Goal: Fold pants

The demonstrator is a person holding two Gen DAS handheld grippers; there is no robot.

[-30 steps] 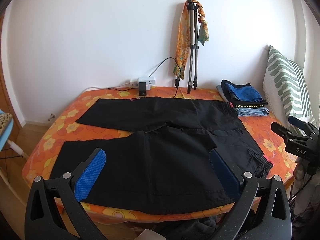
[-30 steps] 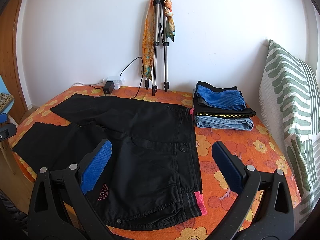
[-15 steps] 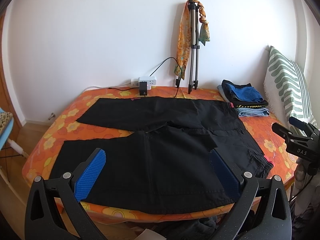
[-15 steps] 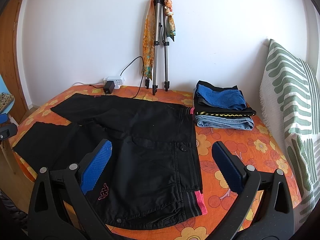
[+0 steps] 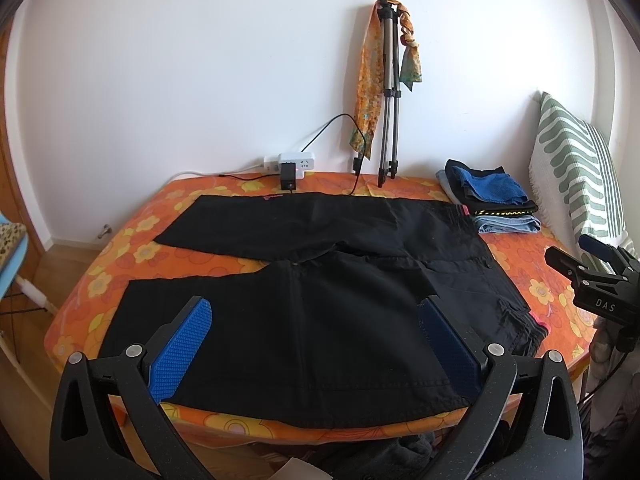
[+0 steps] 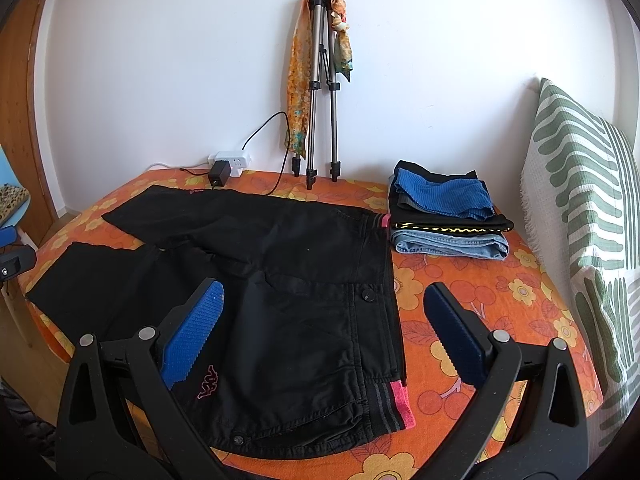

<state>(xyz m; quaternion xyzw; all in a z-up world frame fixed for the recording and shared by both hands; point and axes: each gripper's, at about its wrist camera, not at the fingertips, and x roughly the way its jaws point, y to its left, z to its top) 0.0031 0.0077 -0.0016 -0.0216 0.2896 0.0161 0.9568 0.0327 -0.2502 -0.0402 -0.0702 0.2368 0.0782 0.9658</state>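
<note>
Black pants (image 5: 320, 280) lie flat on bed (image 6: 500, 300), legs spread, no fold yet. Left gripper (image 5: 316, 344) & right gripper (image 6: 320, 332) both wide apart, empty. All folds left.

The pants (image 6: 256, 280) lie spread flat on the bed (image 6: 480, 292), waistband toward the folded clothes stack (image 6: 444, 216) at the right. Behind them, a tripod (image 6: 320, 80) and power strip (image 6: 230, 160) stand against the wall, and a pillow (image 6: 580, 200) leans at the bed's right edge.

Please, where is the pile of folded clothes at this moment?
The pile of folded clothes lies on the orange flowered bed, far right in both views, just beyond the waistband of the black pants and left of the striped pillow.
</note>
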